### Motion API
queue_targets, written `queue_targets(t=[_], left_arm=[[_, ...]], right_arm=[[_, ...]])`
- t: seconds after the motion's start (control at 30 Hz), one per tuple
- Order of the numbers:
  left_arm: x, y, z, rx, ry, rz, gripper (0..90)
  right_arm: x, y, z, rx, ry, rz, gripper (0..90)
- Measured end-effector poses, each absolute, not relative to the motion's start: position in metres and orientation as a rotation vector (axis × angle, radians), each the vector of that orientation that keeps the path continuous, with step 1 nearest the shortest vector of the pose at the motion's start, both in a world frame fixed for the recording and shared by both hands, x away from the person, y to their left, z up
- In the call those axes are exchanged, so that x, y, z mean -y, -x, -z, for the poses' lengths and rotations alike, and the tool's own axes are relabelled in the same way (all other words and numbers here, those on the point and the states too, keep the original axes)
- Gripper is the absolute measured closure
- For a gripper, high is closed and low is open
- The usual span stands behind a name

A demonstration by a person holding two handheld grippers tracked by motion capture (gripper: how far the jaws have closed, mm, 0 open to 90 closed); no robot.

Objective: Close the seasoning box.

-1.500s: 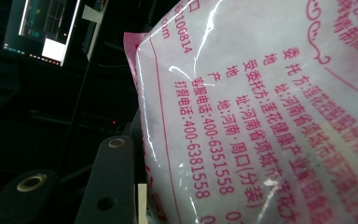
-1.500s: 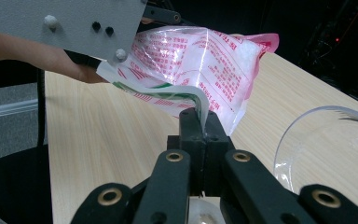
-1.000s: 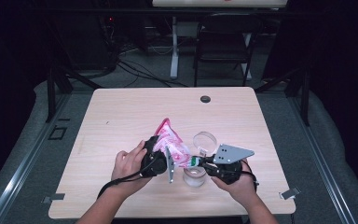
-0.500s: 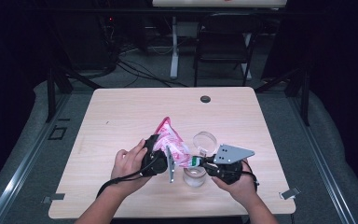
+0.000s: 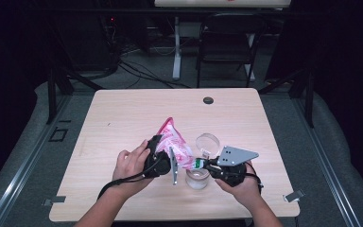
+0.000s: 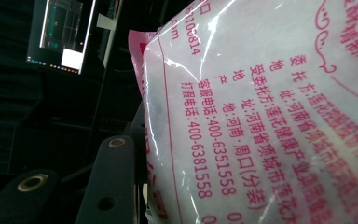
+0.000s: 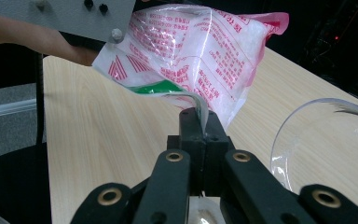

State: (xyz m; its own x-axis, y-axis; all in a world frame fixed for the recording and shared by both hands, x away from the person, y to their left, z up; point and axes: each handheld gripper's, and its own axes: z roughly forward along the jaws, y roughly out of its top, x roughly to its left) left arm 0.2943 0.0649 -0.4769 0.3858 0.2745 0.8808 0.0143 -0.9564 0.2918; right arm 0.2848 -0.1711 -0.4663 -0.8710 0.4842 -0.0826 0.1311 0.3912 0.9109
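1. Room: a dark space is seen behind the table, with a folding chair (image 5: 227,40) and loose floor cables (image 5: 137,66) beyond the far edge; grey floor runs along both sides.
2. Table (image 5: 123,118): a pale wood-grain top is shown, with a round dark grommet (image 5: 208,100) near the far edge. The far half and the left portion are left bare; the work is gathered near the front edge, right of centre.
3. Bag (image 5: 175,142): a clear plastic pouch with pink-red print and white contents is held tilted above the front part of the table, its pink sealed end raised toward the far side and its lower corner brought down over the jar. In the left gripper view the bag (image 6: 270,116) is pressed close against the camera.
4. Left gripper (image 5: 163,158): it is seen beside the bag's body, jaws partly apart; one jaw lies against the pouch, but whether both pads press on it cannot be told.
5. Right gripper (image 7: 200,122): the jaws are brought fully together on the bag's lower corner, where a green strip is printed.
6. Jar (image 5: 197,178): a small clear jar stands below the pinched corner, just beside the right gripper.
7. Lid (image 5: 208,142): a clear round lid lies just behind the jar, with open table to its right.
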Motion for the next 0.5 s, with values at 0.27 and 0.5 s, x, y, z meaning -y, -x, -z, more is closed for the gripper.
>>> queue_targets(t=[0.27, 0.5], left_arm=[[-0.0630, -0.2941, 0.4758, -0.242, -2.414, -1.614, 59.3], [-0.0619, -0.2938, 0.4759, -0.241, -2.415, -1.620, 59.4]], right_arm=[[0.1727, -0.2856, 0.4676, -2.316, -0.541, -1.477, 90.0], [0.1736, -0.2859, 0.4686, -2.319, -0.545, -1.467, 90.0]])
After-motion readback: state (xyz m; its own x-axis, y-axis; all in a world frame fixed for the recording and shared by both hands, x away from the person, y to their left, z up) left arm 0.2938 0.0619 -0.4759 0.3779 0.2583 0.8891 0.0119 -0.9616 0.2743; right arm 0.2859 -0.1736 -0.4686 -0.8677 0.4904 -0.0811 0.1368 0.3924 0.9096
